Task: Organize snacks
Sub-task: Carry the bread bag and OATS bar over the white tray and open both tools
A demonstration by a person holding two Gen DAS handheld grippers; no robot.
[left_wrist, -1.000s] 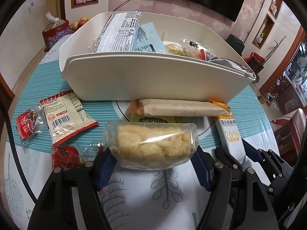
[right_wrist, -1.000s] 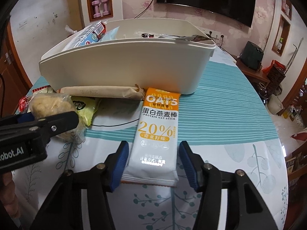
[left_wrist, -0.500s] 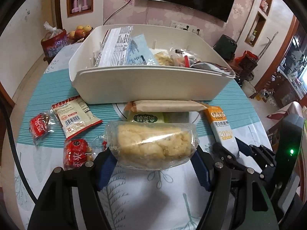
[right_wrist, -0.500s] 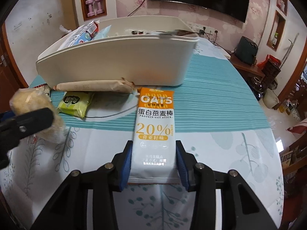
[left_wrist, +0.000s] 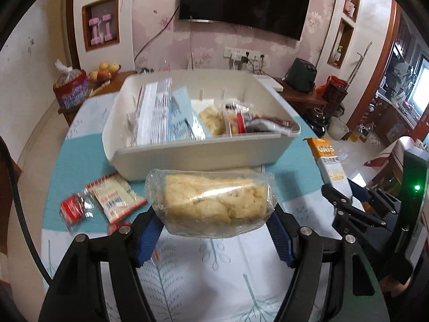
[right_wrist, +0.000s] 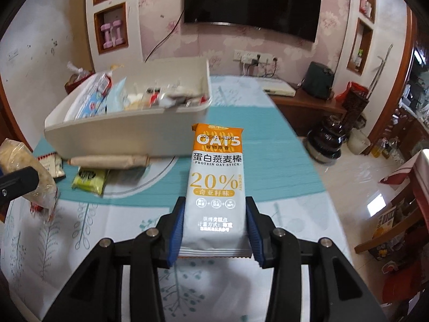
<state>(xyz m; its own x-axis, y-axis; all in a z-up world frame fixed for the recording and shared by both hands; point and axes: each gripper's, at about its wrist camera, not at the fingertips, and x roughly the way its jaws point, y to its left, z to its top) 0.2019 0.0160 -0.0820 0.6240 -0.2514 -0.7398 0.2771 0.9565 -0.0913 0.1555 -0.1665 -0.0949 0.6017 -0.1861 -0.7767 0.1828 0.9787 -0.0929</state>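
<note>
**Two snacks held above the counter, bin ahead**

While both snacks hang clear of the counter, each tool is clenched on one packet; the left tool grips a clear-wrapped crumbly cake crosswise, its blue pads pressing the wrapper's two ends; the right tool grips an orange-and-white oat bar lengthwise, pads on both long edges, the bar's far end pointing to 12 o'clock. The right tool's jaws have just been closing, with the bar between them. From the left wrist view, the white bin lies at 12 o'clock beyond the cake, already holding blue-and-white packets at its left and smaller wrapped snacks at its right; the oat bar appears at 3 o'clock, above the counter's edge. At 9 o'clock of the cake lie a red-bordered white packet and a small red snack, close together on the teal stripe. From the right wrist view, a long tan packet rests against the bin's near wall at 10 o'clock; a green packet lies just beside it, nearer the camera.
</note>
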